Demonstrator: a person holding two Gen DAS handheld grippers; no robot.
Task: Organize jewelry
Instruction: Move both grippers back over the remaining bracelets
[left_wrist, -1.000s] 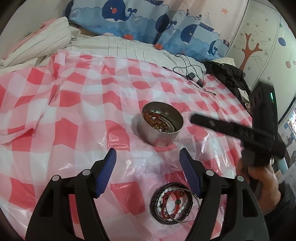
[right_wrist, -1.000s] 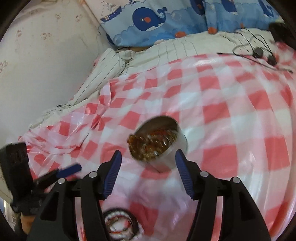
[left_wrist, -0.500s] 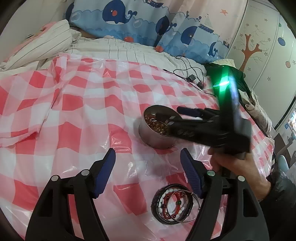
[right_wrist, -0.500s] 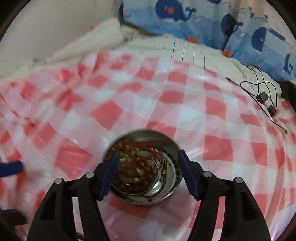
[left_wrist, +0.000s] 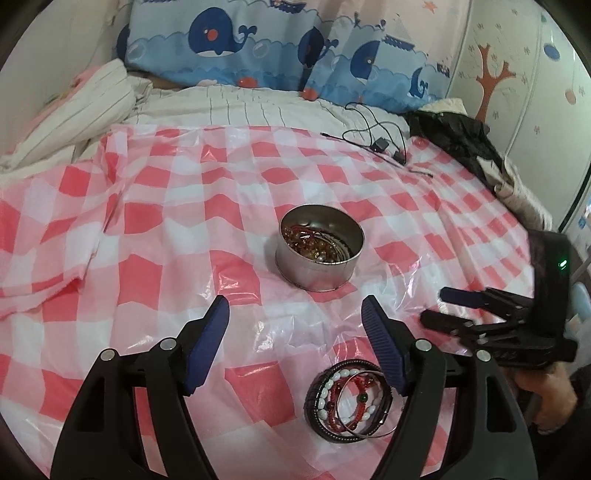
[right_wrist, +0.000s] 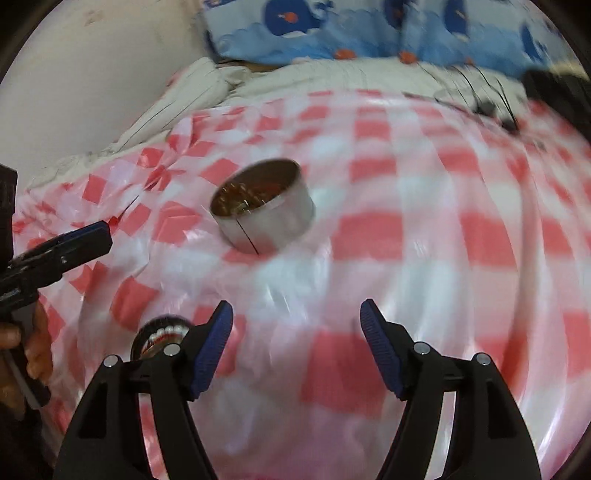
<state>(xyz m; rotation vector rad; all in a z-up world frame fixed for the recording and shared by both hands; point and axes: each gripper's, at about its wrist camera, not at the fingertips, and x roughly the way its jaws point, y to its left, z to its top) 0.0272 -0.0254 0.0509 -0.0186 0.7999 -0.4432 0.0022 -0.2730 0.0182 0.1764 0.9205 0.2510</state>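
Just bracelets (left_wrist: 349, 400) beneath left tool (left_wrist: 295, 343)

The tin (left_wrist: 320, 251) sits mid-cloth (left_wrist: 147, 240) with beads inside it, and the pile of bracelets (left_wrist: 349, 400) lies nearer the camera, well apart from it. Behind the cloth, a cable (left_wrist: 376, 136) trails before the pillows (left_wrist: 280, 48).

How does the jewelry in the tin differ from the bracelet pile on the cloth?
The jewelry in the tin is mostly amber-brown beads with a red cord; the bracelet pile mixes white, red and black strands with a thin metal bangle. The first sits inside the round metal tin; the pile lies loose on the checked cloth, nearer the left tool. The tin's pieces are jumbled; the pile's rings lie nested flat. Both are beaded.
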